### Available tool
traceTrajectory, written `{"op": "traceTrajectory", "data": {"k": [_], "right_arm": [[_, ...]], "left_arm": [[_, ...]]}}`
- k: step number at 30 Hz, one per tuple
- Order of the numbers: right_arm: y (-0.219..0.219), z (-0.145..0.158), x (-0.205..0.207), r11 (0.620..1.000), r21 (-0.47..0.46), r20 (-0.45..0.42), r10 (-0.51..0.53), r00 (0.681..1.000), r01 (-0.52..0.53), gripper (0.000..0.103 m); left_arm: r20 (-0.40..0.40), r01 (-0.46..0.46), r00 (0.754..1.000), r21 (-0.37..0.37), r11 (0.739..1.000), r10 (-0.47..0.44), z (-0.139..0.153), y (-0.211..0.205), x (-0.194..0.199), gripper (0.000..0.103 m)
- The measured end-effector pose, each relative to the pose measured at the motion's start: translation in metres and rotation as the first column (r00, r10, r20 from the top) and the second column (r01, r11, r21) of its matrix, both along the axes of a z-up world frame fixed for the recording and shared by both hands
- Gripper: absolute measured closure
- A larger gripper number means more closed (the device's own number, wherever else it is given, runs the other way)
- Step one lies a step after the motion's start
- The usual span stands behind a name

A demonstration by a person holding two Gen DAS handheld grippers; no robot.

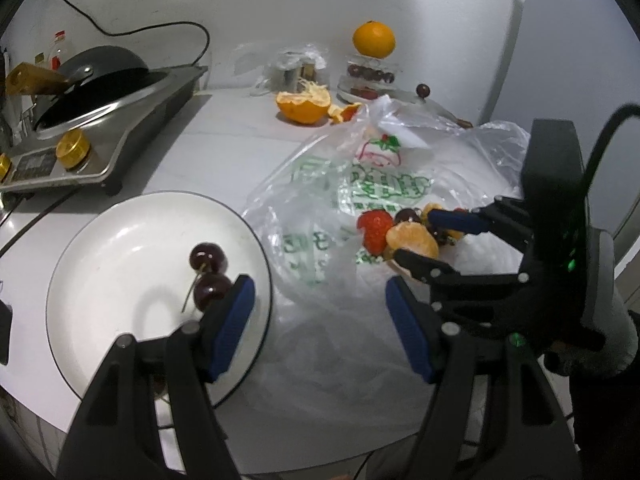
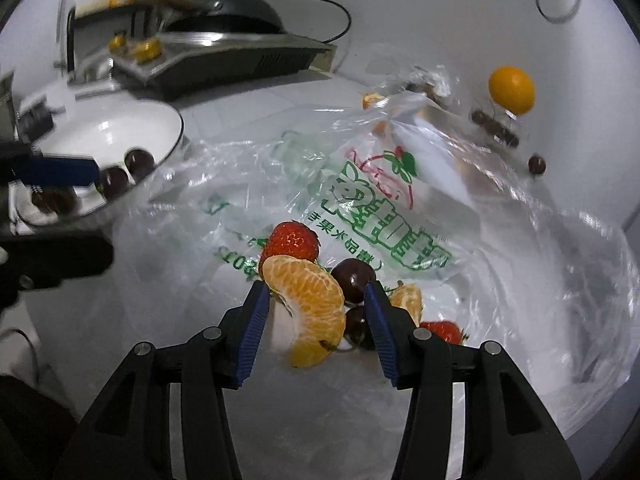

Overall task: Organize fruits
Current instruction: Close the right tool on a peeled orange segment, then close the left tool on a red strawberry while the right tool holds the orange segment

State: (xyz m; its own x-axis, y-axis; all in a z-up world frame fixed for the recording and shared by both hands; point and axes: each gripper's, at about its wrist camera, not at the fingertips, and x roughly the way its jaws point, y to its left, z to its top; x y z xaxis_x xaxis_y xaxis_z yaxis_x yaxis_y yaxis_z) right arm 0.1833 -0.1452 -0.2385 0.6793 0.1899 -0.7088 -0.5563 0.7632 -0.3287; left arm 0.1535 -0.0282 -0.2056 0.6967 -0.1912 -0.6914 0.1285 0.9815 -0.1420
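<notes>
One clear plastic bag (image 2: 360,208) spreads beside the white plate (image 1: 120,248), bearing a peeled orange piece (image 2: 308,304), strawberry (image 2: 292,240) and cherry (image 2: 354,280). Two cherries (image 1: 208,272) lie on the plate. The left gripper (image 1: 320,320) hangs spread and empty at the plate's edge; the right gripper (image 2: 316,320) straddles the orange piece, jaws apart, not pressing.

Plastic bag (image 2: 360,208): green print reads "丰果水品", upside down in the right wrist view; remaining characters and digits illegible.
</notes>
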Motion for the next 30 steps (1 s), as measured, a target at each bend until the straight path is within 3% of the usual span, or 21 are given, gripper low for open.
{"op": "traceTrajectory", "data": {"k": [4, 6, 8, 12, 18, 30], "right_arm": [[0.009, -0.008, 0.001, 0.997, -0.075, 0.031, 0.008, 0.999, -0.006, 0.052], [0.011, -0.012, 0.000, 0.994, -0.105, 0.044, 0.016, 0.999, -0.012, 0.065], [0.010, -0.012, -0.001, 0.994, -0.105, 0.051, 0.021, 0.998, -0.016, 0.071], [0.005, -0.008, -0.003, 0.996, -0.088, 0.052, 0.027, 0.998, -0.023, 0.073], [-0.019, 0.019, -0.009, 0.993, 0.111, 0.027, 0.025, 0.999, -0.028, 0.073], [-0.074, 0.066, -0.016, 0.910, 0.414, 0.002, 0.005, 1.000, -0.005, 0.073]], "left_arm": [[0.002, -0.009, 1.000, -0.001, 1.000, 0.009, 0.001, 0.006, -0.002, 0.034], [0.003, -0.012, 1.000, -0.001, 1.000, 0.012, 0.001, 0.008, -0.004, 0.034], [0.005, -0.015, 1.000, 0.000, 1.000, 0.015, 0.002, 0.010, -0.005, 0.034], [0.004, -0.013, 1.000, 0.004, 1.000, 0.013, 0.003, 0.008, -0.007, 0.034], [0.009, 0.003, 1.000, 0.024, 1.000, -0.004, 0.007, -0.004, -0.007, 0.034], [0.023, 0.041, 0.999, 0.113, 0.993, -0.044, 0.015, -0.035, 0.005, 0.034]]}}
